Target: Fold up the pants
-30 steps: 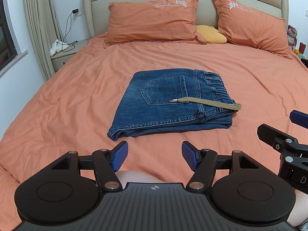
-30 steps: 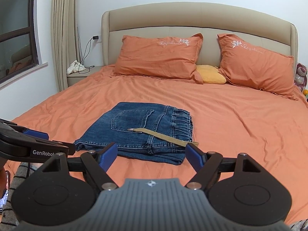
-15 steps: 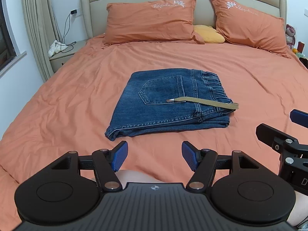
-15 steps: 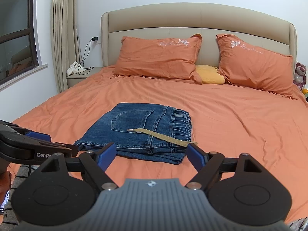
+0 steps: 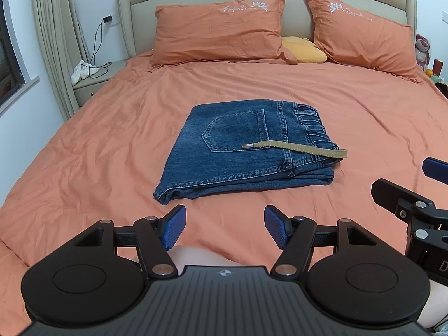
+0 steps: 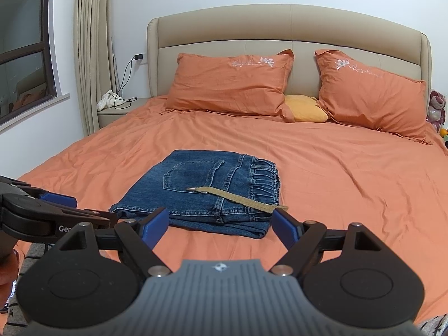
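Note:
Blue jeans [image 5: 240, 151] lie folded into a compact stack in the middle of the orange bed, back pocket up, waistband to the right; they also show in the right wrist view [image 6: 207, 193]. A khaki belt [image 5: 296, 148] trails across the top and past the right edge. My left gripper [image 5: 224, 226] is open and empty, hovering short of the jeans' near edge. My right gripper [image 6: 221, 224] is open and empty, also short of the jeans; it also shows at the right of the left wrist view [image 5: 414, 193].
The orange sheet [image 5: 98, 154] is wrinkled around the jeans. Two orange pillows [image 5: 218, 33] and a yellow cushion [image 5: 303, 50] lie at the headboard. A nightstand [image 5: 89, 84] with a white cloth and cable stands left; a plush toy [image 6: 435, 109] is at far right.
Both grippers have drawn back slightly toward the foot of the bed and lifted a little. The jeans have not moved. Both stay open.

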